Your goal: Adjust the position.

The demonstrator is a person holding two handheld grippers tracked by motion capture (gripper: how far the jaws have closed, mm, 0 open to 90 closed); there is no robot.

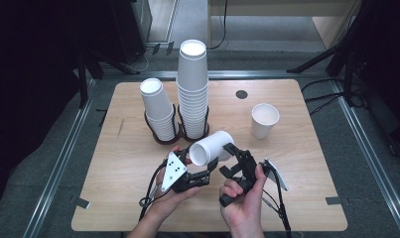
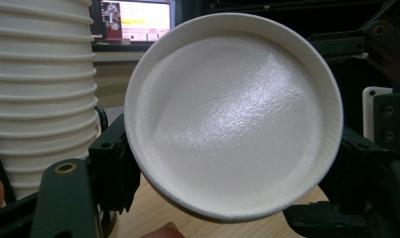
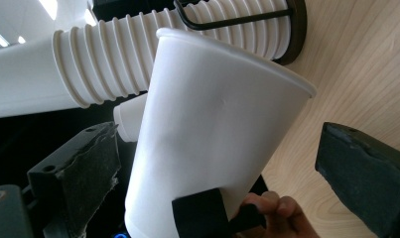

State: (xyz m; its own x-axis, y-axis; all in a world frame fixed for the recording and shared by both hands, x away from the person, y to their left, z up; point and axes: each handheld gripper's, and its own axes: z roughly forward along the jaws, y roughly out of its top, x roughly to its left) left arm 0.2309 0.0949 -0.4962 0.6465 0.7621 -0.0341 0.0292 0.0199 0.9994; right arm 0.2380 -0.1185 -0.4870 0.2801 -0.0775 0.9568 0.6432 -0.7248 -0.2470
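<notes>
White paper cup [image 1: 211, 147], held on its side above the wooden bench [image 1: 128, 188], is clamped at its base by the left gripper [image 1: 207, 168], the right gripper [image 1: 232, 156] standing apart around its wall; judged light and crushable, best gripped gently near the stiffer rim.

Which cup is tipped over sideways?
The cup held in the left tool, in front of the stacks. The lone cup at right stands upright on the table.

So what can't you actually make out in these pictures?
- High view: whether the white paper cup lying on its side is one cup or several nested.
- Left gripper view: the cup's wall, hidden behind its own base.
- Right gripper view: the cup's mouth, turned away.
- Left gripper view: the bright screen text, too small.
</notes>
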